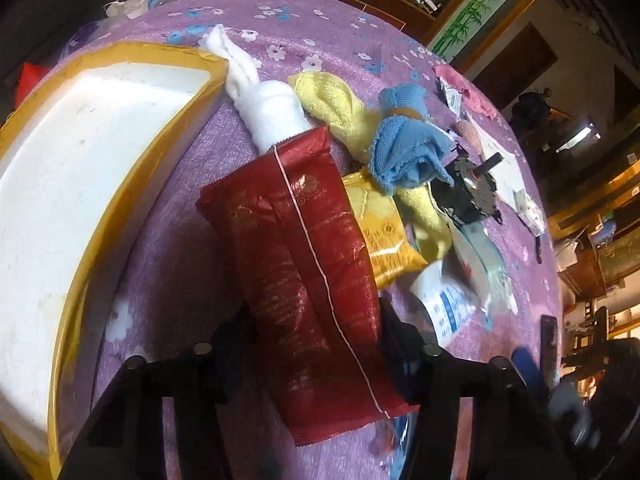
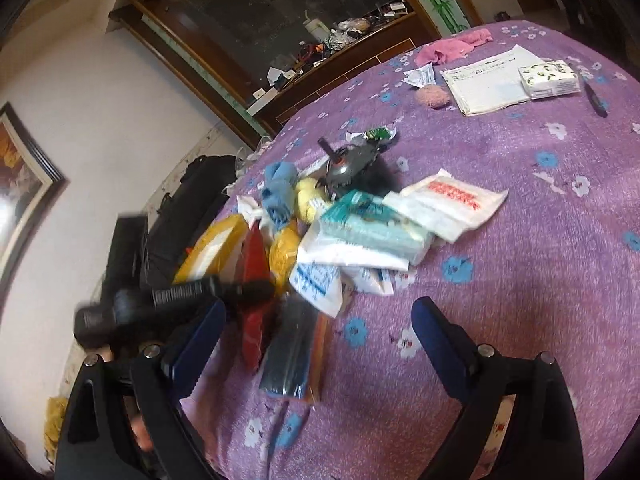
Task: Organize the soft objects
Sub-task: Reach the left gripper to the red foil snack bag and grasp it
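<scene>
Gripping one red packet [image 1: 304,264], left tongs [image 1: 316,332]

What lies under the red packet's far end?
The white towel runs beneath the red packet, and a yellow packet is tucked under its side. The towel's near end is hidden.

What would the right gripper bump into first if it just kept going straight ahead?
Probably the teal packet in the pile. The right gripper is open and holds nothing, and only purple bedspread lies between its fingers before that. Depth is hard to judge; the white plastic bag beside it might come first.
</scene>
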